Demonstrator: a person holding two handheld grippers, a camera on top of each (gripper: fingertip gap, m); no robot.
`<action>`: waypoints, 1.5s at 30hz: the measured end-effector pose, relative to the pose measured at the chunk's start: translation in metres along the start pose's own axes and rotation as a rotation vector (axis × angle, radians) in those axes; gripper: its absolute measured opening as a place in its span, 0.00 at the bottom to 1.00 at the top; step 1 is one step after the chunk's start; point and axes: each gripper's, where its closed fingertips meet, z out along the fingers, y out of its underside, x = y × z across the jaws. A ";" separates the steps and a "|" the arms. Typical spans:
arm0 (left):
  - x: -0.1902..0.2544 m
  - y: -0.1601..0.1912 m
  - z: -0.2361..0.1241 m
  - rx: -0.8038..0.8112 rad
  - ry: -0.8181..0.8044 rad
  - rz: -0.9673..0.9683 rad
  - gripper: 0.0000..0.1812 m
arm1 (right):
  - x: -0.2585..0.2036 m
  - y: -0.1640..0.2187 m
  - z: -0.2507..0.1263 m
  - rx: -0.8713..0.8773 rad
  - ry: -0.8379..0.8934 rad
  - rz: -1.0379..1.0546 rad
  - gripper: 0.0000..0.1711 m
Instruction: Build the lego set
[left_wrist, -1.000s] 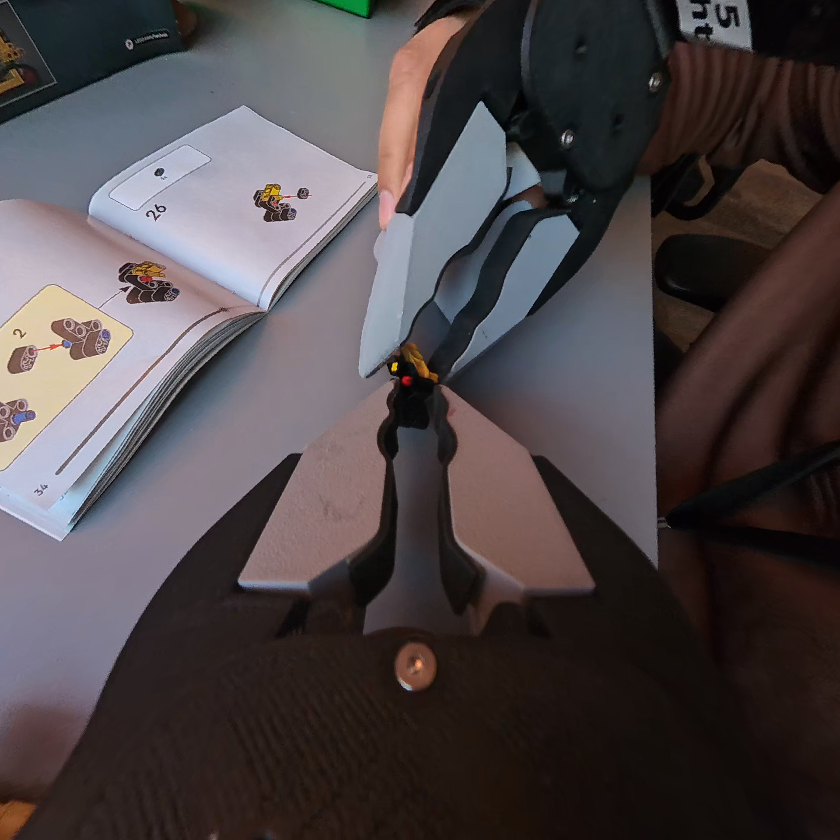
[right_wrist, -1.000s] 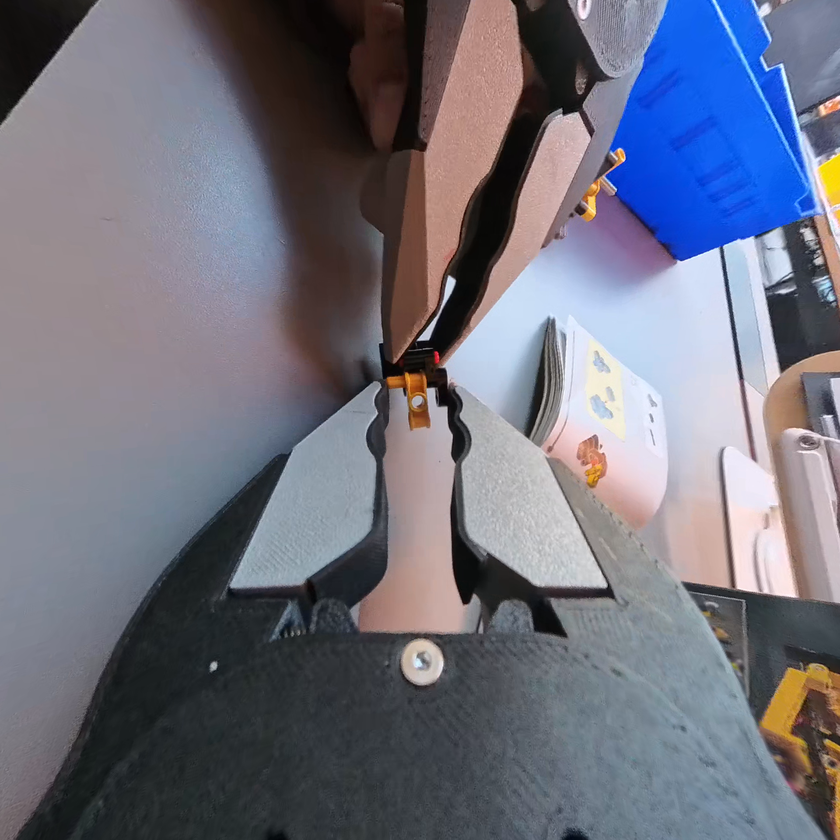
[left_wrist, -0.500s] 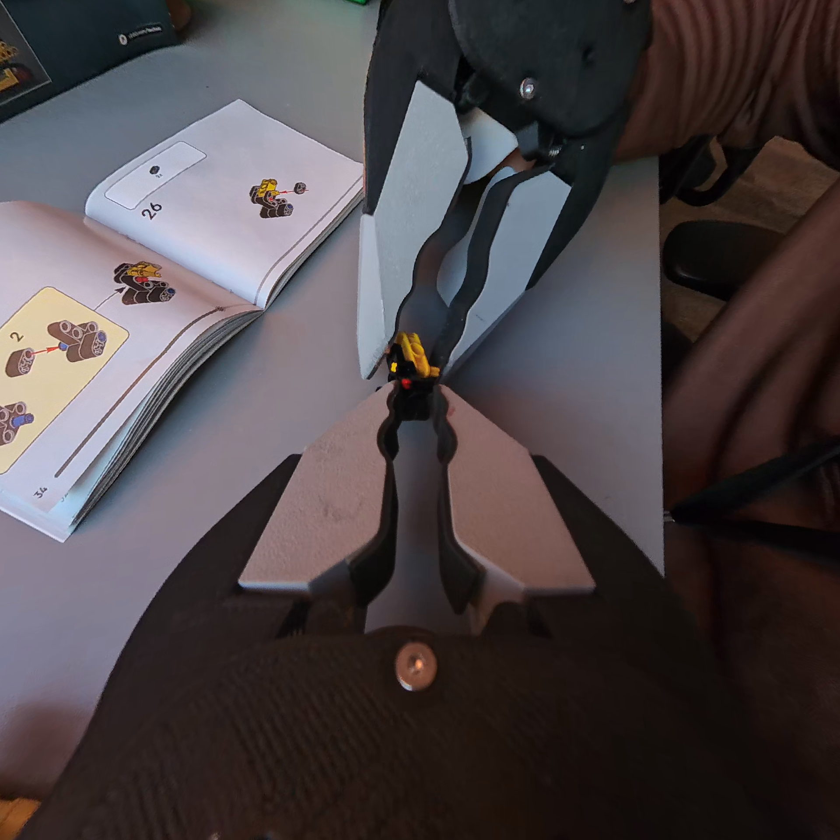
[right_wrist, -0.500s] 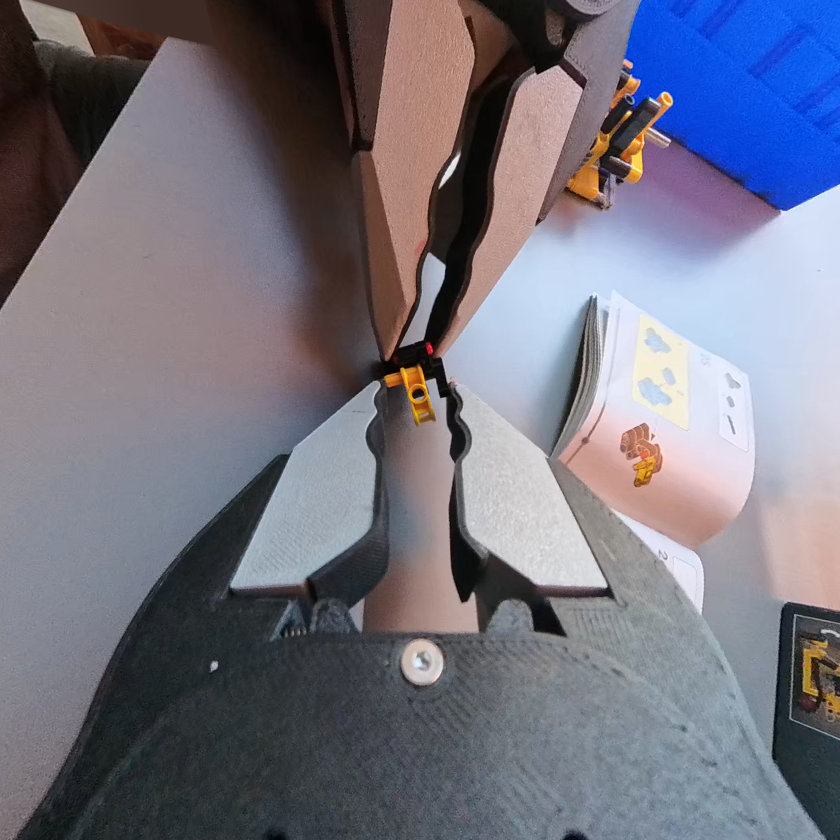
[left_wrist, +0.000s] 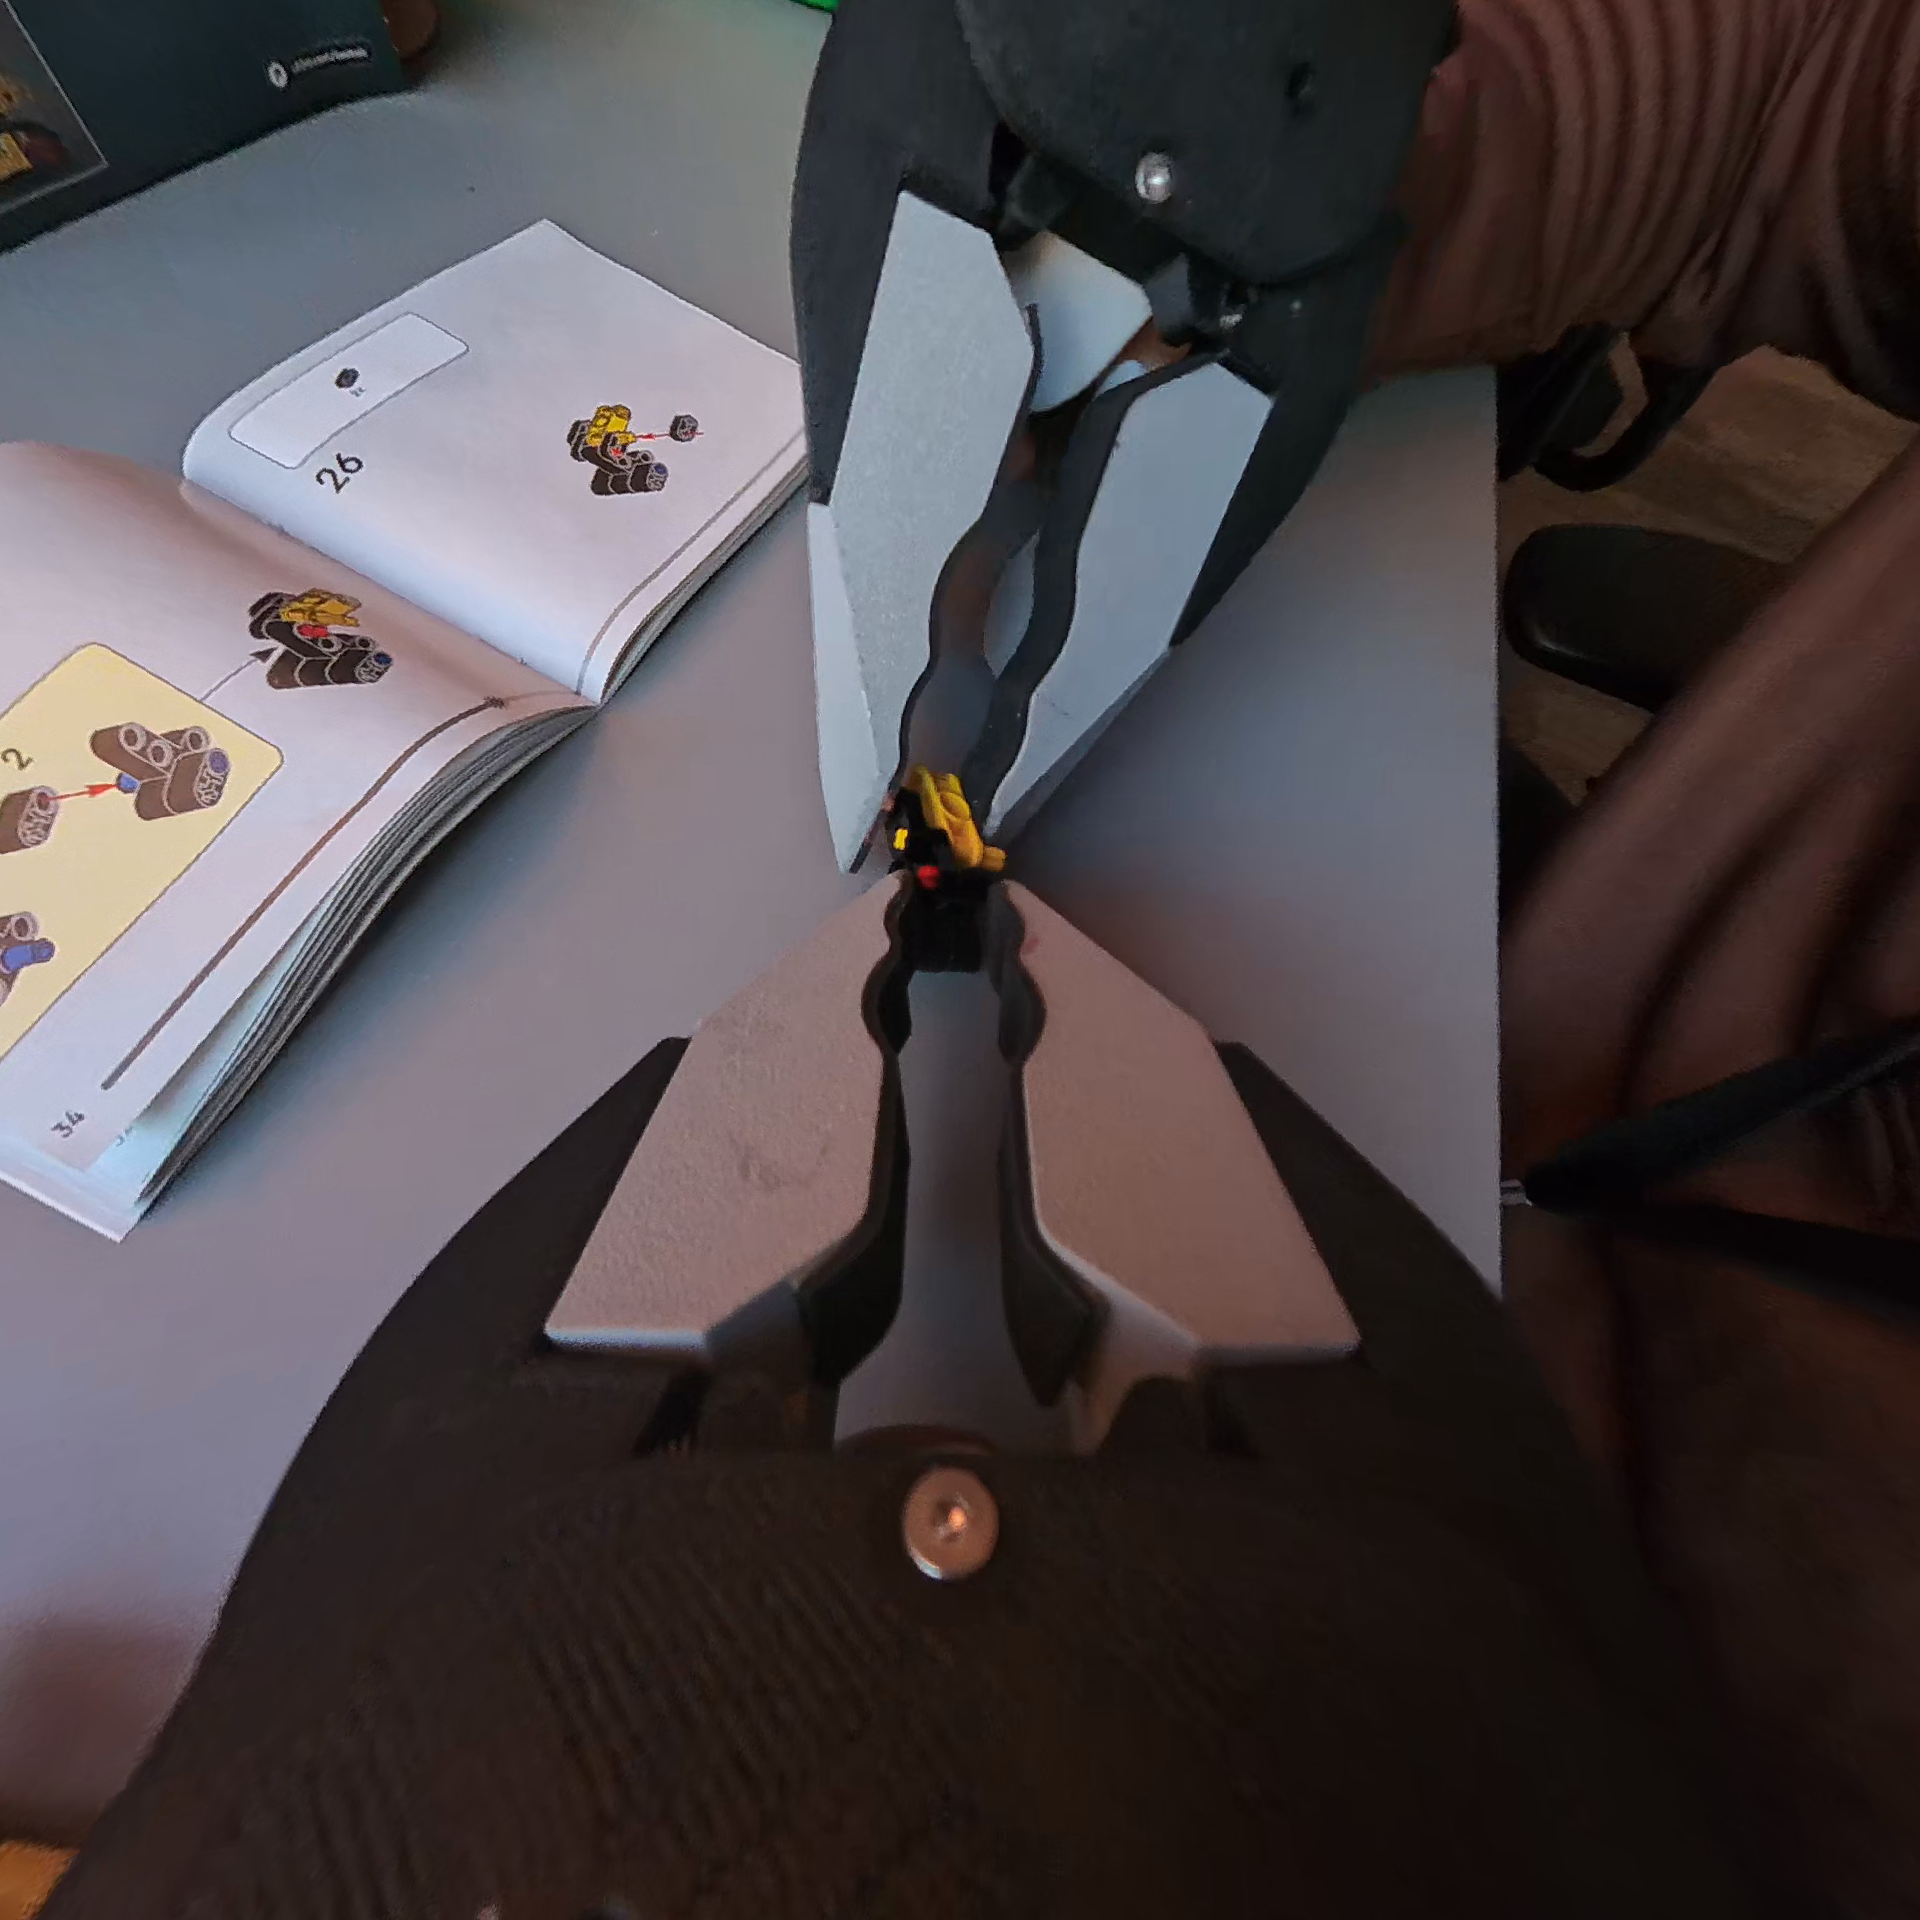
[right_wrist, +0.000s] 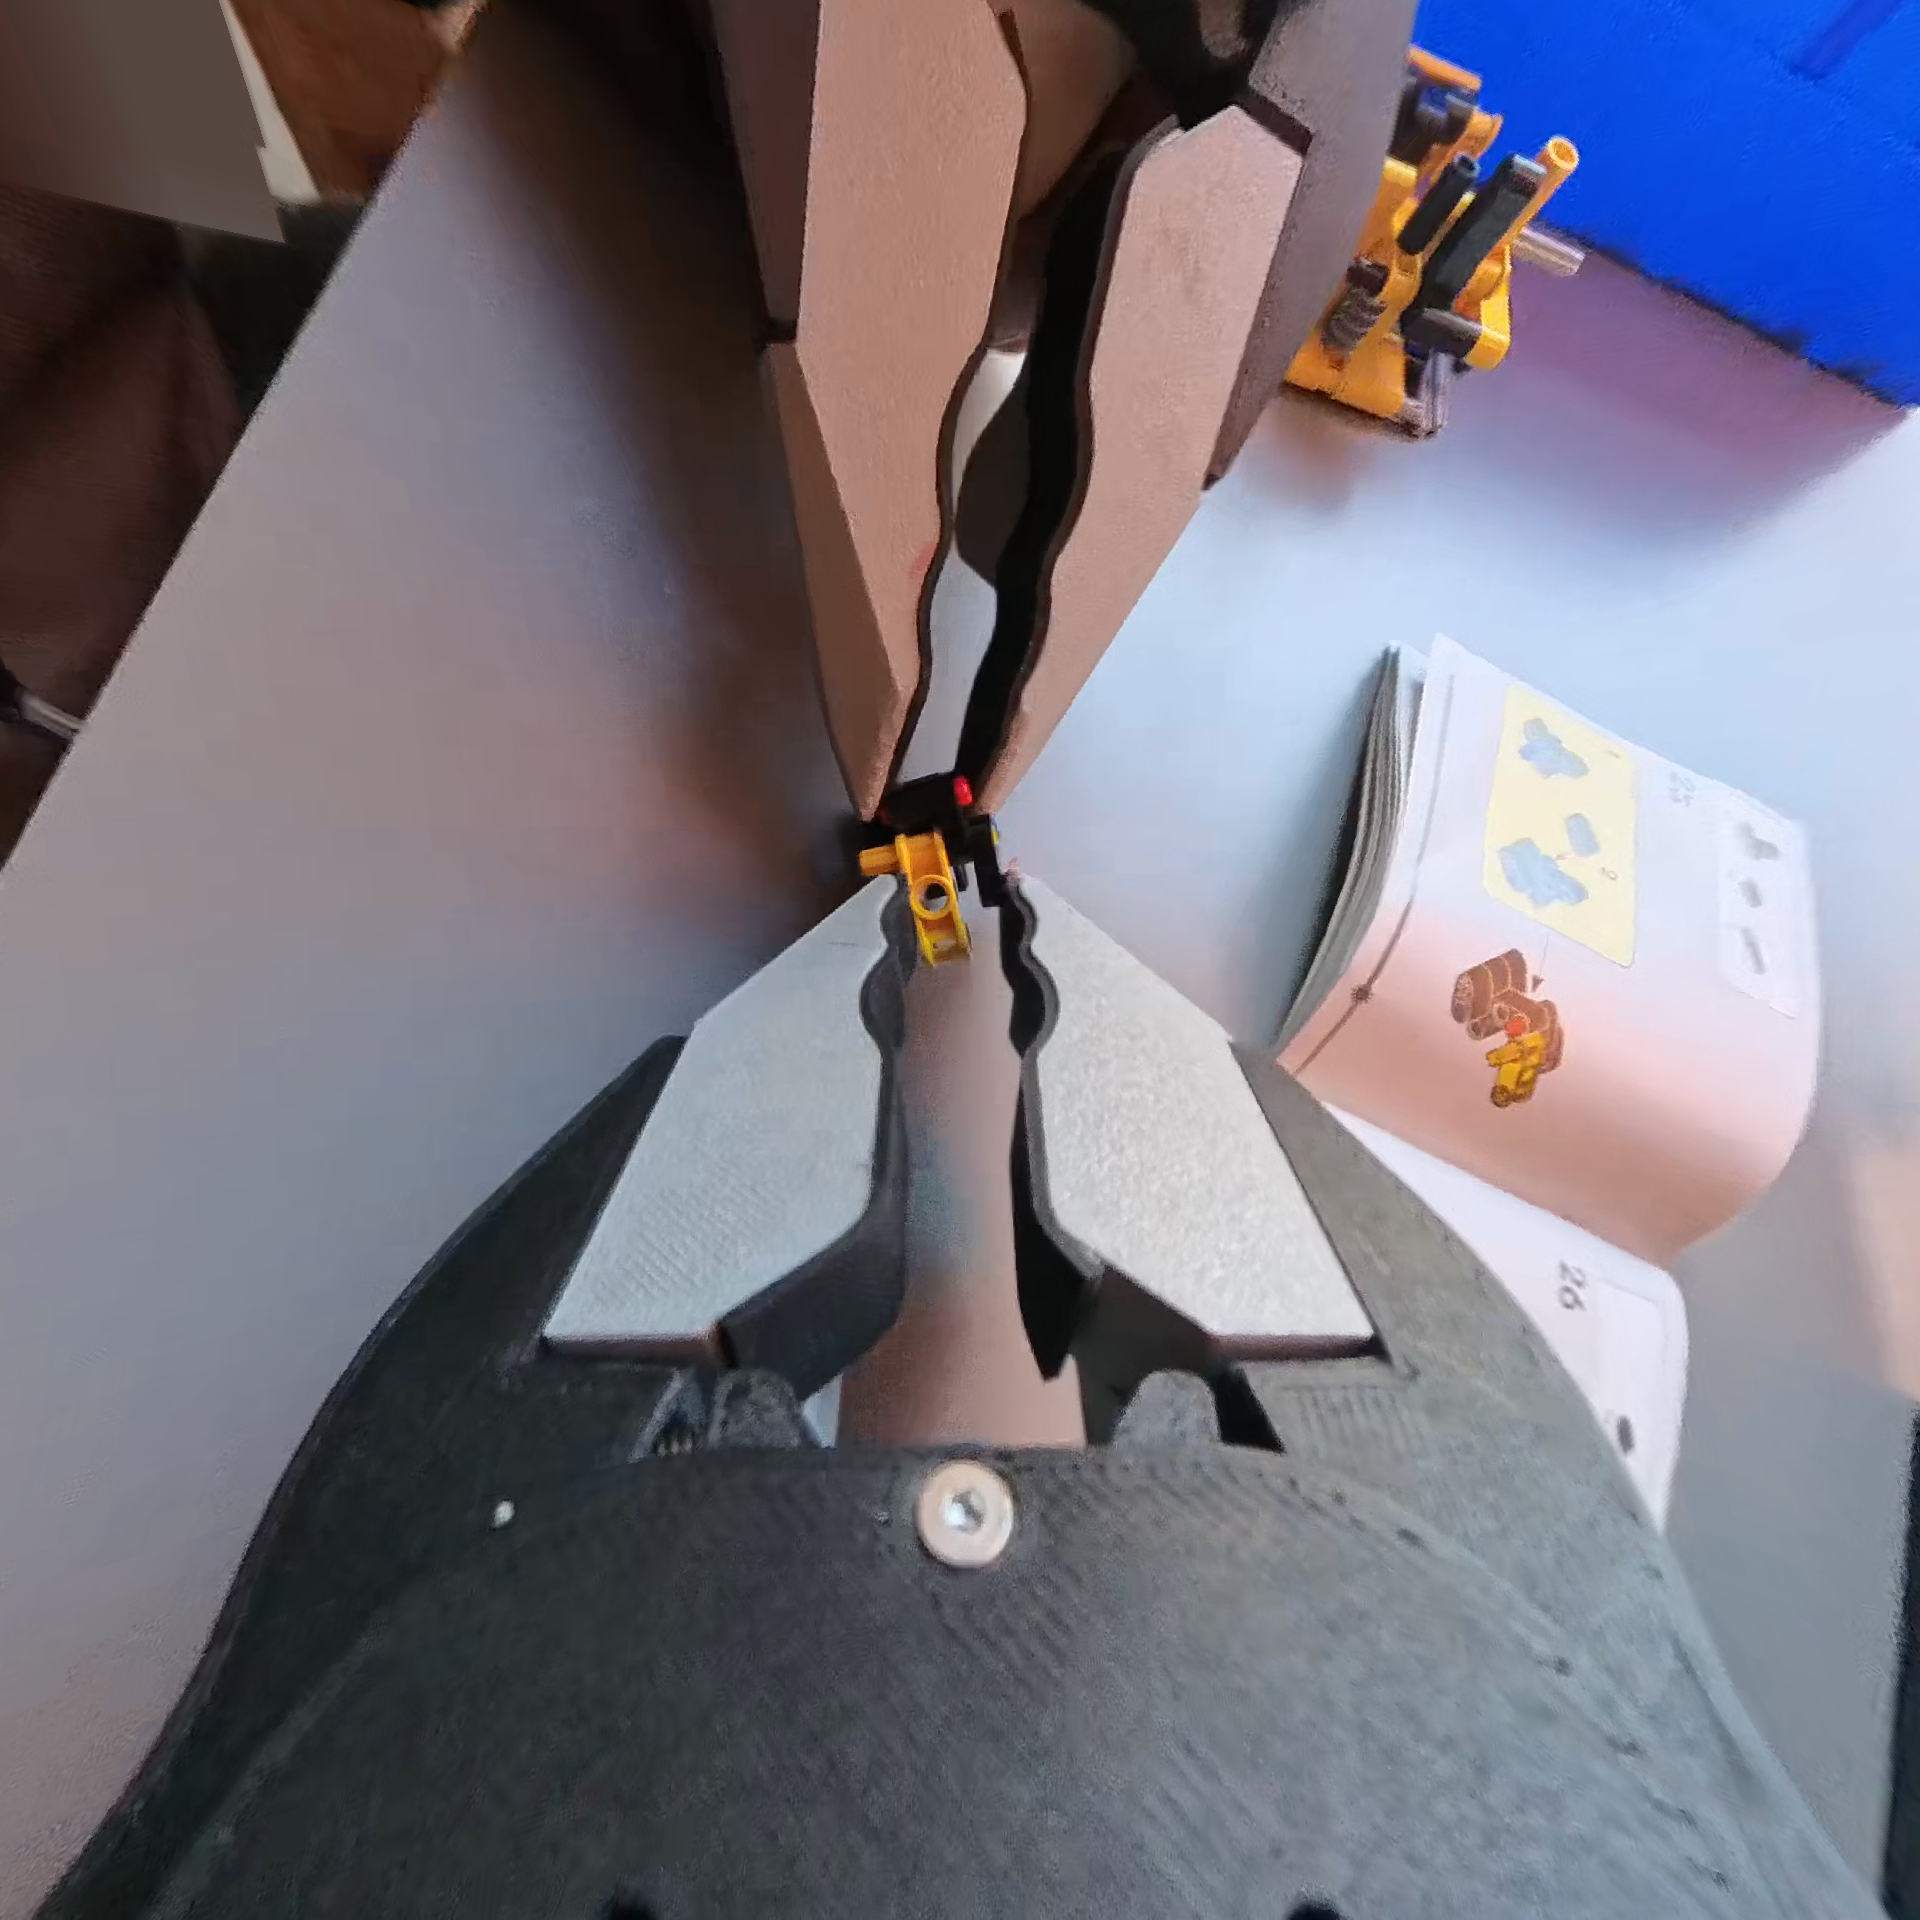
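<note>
A small lego assembly hangs above the grey table (left_wrist: 623, 987), held from both ends. My left gripper (left_wrist: 943, 935) is shut on its black part (left_wrist: 940, 925), which carries a red pin (left_wrist: 928, 878). My right gripper (left_wrist: 940, 821) comes from the far side, tip to tip with the left, and is shut on the yellow connector (left_wrist: 951, 816). In the right wrist view my right gripper (right_wrist: 948, 914) holds the yellow connector (right_wrist: 935, 894). There the left gripper (right_wrist: 930, 795) pinches the black part (right_wrist: 920, 800) from above.
An open instruction booklet (left_wrist: 416, 623) lies left of the grippers; it also shows in the right wrist view (right_wrist: 1558, 935). A partly built yellow model (right_wrist: 1403, 291) stands by a blue bin (right_wrist: 1714, 125). A dark box (left_wrist: 156, 94) is at the far left. The table edge (left_wrist: 1496, 831) runs close on the right. The tips of both grippers are at nearly the same place. The partly built yellow model (right_wrist: 1403, 291) is about 15 centimetres from both grippers' fingertips.
Both grippers stay shut, tip to tip on the assembly. The right gripper has swung to stand more upright over the left, and its view has turned toward the booklet and yellow model.
</note>
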 end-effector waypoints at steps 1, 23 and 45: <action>0.000 -0.001 0.000 0.003 0.008 -0.006 0.05 | 0.000 0.000 0.000 0.015 -0.012 0.008 0.08; -0.005 -0.004 0.000 0.024 -0.031 -0.019 0.05 | 0.002 0.001 0.001 -0.042 0.045 -0.003 0.13; -0.013 -0.003 0.001 0.020 0.016 -0.159 0.06 | 0.005 0.004 -0.015 0.052 0.054 -0.014 0.23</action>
